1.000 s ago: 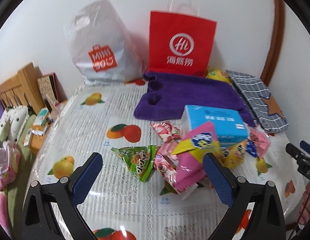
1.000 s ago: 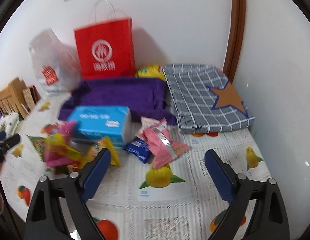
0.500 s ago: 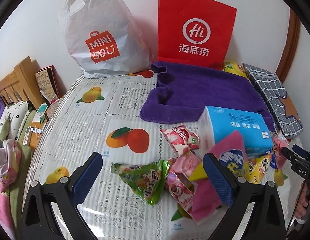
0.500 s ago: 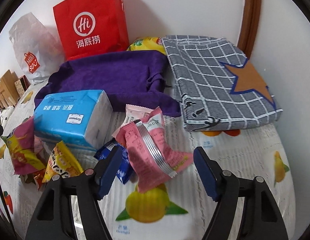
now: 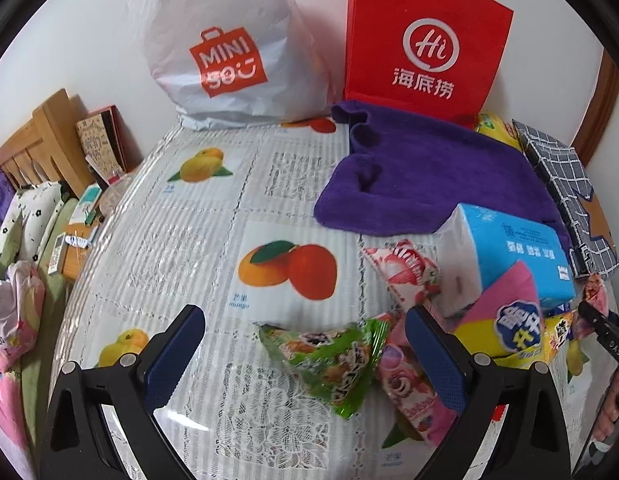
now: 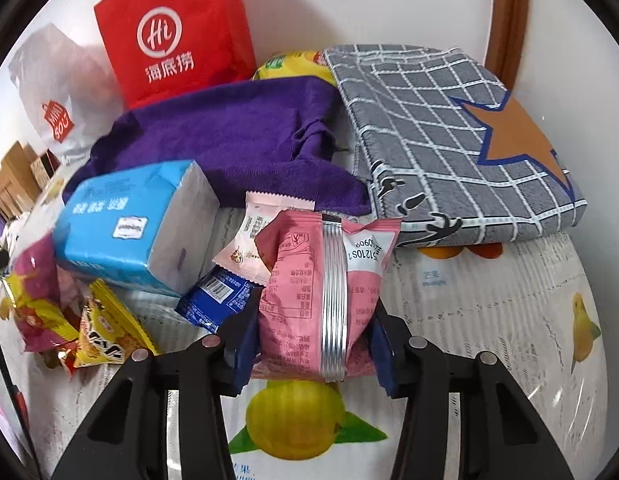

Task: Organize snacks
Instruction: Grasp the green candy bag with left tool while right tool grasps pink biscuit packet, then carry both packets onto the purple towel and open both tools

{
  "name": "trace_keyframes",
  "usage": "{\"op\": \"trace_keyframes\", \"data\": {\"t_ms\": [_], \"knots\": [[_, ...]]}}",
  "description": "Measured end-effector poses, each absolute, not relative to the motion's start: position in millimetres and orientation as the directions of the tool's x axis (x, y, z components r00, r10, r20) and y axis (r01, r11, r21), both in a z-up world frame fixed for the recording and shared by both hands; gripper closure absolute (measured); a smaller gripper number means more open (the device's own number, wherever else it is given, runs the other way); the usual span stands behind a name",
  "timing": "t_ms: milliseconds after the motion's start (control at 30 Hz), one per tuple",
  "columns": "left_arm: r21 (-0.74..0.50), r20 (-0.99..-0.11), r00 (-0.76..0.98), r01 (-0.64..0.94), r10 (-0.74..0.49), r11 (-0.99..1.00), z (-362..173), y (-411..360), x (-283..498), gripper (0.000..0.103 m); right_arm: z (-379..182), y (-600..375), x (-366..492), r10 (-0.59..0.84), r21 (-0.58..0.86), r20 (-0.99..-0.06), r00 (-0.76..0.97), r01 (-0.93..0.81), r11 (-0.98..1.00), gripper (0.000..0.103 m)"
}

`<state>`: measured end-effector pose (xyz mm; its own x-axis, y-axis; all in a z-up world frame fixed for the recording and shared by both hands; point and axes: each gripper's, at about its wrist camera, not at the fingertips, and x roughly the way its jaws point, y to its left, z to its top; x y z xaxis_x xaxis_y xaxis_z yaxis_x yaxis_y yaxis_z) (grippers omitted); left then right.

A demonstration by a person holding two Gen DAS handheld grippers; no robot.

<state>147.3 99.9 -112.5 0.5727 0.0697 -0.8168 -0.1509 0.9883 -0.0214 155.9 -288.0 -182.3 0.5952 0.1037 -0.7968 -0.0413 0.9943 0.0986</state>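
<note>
A pile of snack packets lies on the fruit-print tablecloth (image 5: 213, 240). In the left wrist view my left gripper (image 5: 305, 348) is open, low over the cloth, with a green packet (image 5: 329, 356) between its fingers and not gripped. Pink packets (image 5: 405, 276) and a pink-yellow packet (image 5: 509, 320) lie to its right. In the right wrist view my right gripper (image 6: 313, 336) is shut on a pink packet (image 6: 309, 280) with a silver seam. A blue packet (image 6: 217, 300), a pale pink packet (image 6: 261, 236) and a yellow packet (image 6: 105, 332) lie to its left.
A blue tissue pack (image 6: 133, 224) sits among the snacks. A purple towel (image 5: 421, 176), a grey checked cloth (image 6: 449, 148), a red paper bag (image 5: 425, 40) and a white plastic bag (image 5: 229, 48) stand along the wall. A bed (image 5: 17, 240) lies past the table's left edge.
Both grippers moved forward and down toward the pile. My right gripper narrowed from wide open and closed on the pink packet. My left gripper stayed open and came over the green packet.
</note>
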Motion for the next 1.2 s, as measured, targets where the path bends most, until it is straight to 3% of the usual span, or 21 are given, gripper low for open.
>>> {"op": "trace_keyframes", "data": {"t_ms": [167, 400, 700, 1200], "knots": [[-0.034, -0.833, 0.551, -0.150, 0.055, 0.988, -128.9, 103.0, 149.3, 0.003, -177.8, -285.8, 144.5, 0.097, 0.100, -0.791, 0.604, -0.029, 0.995, 0.055], [-0.086, -0.866, 0.500, -0.129, -0.010, 0.988, -163.2, 105.6, 147.5, 0.027, -170.5, -280.0, 119.0, 0.093, 0.095, -0.783, 0.615, -0.030, 0.995, 0.055], [-0.103, -0.844, 0.535, -0.095, -0.037, 0.990, -161.5, 105.8, 145.0, 0.054, -166.3, -268.1, 103.6, 0.076, 0.078, -0.784, 0.616, -0.024, 0.997, 0.055], [-0.128, -0.795, 0.603, -0.054, -0.070, 0.990, -103.2, 109.0, 114.1, 0.056, -125.1, -246.0, 85.5, 0.140, 0.130, -0.758, 0.638, -0.064, 0.989, 0.055]]}}
